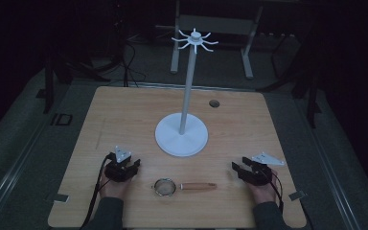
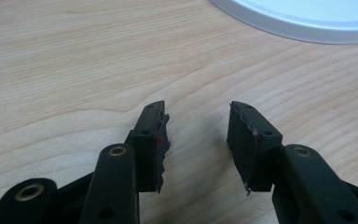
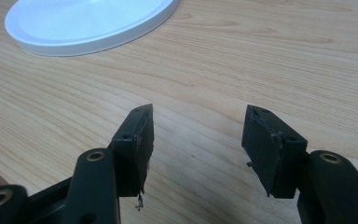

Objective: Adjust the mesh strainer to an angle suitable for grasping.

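The little strainer [image 1: 165, 187] lies flat on the bench [image 1: 124, 110], near the front edge, between my two grippers. It has a round metal mesh bowl and a wooden handle [image 1: 199, 186]. Its long line runs side to side across the bench. The bowl points toward my left gripper [image 1: 135, 166] and the end of the handle points toward my right gripper [image 1: 236, 169].

My left gripper sits just up and to the left of the bowl. In the left gripper view its jaws stand wide apart with nothing between them, only bare wood. My right gripper sits up and to the right of the handle end. Its jaws are wide apart too and hold nothing. In the right gripper view a bit of brown at the bottom left corner may be the handle, but I cannot be sure.

I think the right gripper is the better one for the handle, because the handle end is close to it.

Behind the strainer stands a white stand [image 1: 182, 134] with a round base, a tall pole and hooks [image 1: 195, 40] on top.

I see no words or labels that I can read.
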Available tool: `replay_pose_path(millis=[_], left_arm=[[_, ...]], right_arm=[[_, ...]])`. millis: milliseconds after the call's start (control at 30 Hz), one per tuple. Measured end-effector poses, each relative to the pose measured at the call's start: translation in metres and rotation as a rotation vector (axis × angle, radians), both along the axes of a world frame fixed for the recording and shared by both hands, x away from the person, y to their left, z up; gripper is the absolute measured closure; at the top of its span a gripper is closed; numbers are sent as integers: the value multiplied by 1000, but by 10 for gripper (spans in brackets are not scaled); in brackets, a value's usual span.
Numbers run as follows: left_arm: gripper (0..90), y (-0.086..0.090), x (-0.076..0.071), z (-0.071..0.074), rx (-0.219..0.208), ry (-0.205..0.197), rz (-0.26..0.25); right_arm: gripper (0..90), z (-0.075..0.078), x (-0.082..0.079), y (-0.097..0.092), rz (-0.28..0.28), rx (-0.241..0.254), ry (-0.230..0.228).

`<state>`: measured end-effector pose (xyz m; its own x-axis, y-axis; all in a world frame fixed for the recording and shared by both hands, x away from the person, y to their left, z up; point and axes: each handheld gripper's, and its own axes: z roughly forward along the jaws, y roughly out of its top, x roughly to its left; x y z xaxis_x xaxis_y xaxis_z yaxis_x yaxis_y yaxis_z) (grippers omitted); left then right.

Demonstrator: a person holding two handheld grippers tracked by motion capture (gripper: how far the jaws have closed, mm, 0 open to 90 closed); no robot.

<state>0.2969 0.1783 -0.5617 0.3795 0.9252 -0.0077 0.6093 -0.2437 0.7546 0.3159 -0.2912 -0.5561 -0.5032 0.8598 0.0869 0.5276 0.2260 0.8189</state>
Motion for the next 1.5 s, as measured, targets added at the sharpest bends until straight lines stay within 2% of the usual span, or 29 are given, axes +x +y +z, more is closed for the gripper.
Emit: replay_pose_path(millis=[67,100,233,367,500,600,733,933,1200,1367,1500], left_arm=[[575,0,-1,0,-5,-3,-6],[575,0,-2,0,-30,-4,-32],[566,-1,-6,3,-53,-9,-82],[564,-3,-8,7,-55,-14,-96],[565,-4,-10,11,-75,-19,-131],[573,-7,-11,15,-73,-28,-164],[580,-9,-11,20,-106,-33,-199],[601,-12,-12,25,-124,-39,-228],[610,-21,-16,35,-113,-51,-305],[620,-30,-17,40,-105,-42,-355],[617,-35,-16,42,-109,-28,-377]], right_arm=[[432,0,0,0,2,0,-1],[432,0,0,0,3,0,0],[431,0,0,1,7,-4,0],[431,0,0,1,8,-4,1],[431,0,1,1,12,-3,4],[431,0,1,1,15,-6,4],[431,0,1,1,17,-8,5],[431,0,1,1,17,-7,10],[432,0,1,1,18,-7,13],[432,0,2,1,20,-5,14],[423,0,2,1,22,-8,17]])
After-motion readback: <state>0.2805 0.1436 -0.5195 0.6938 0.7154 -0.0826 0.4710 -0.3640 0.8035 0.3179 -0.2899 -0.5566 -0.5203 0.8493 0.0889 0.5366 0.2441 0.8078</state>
